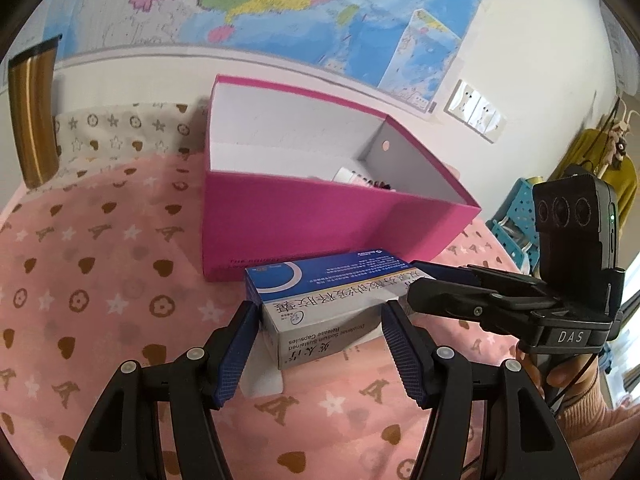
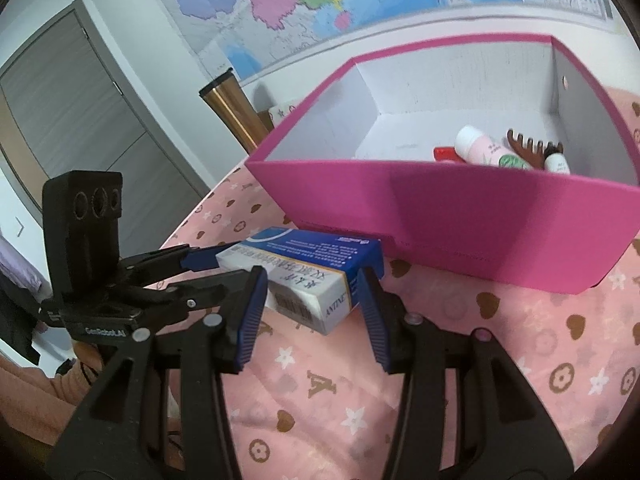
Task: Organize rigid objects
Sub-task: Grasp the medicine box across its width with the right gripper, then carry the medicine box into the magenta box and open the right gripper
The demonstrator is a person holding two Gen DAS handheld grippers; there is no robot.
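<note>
Now my left gripper [image 1: 320,320] has its fingers [image 1: 236,352] on the two long sides of the blue and white medicine box [image 1: 320,300], near one end of it, and they are half closed and seem to press on it. My right gripper [image 2: 310,308] takes the other end of the same medicine box, its blue pads against both sides, so the box is held between my two grippers. In the left wrist view the box looks a little raised above the pink cloth [image 1: 120,280] with stars and hearts, but I cannot tell this for sure. A hand [image 1: 560,368] in a pink sleeve holds the right gripper.

Just behind the medicine box stands the pink carton [image 2: 460,216], open at the top and white inside. In its right part lie a white and pink tube [image 2: 486,148], a dark brown comb [image 2: 532,146], a small white bottle [image 2: 558,164] and something red [image 2: 444,154]. To the left of the carton stands a golden tumbler [image 1: 34,120]. On the wall behind hangs a coloured map [image 1: 280,0], and a grey door [image 2: 80,112] is at the left.
</note>
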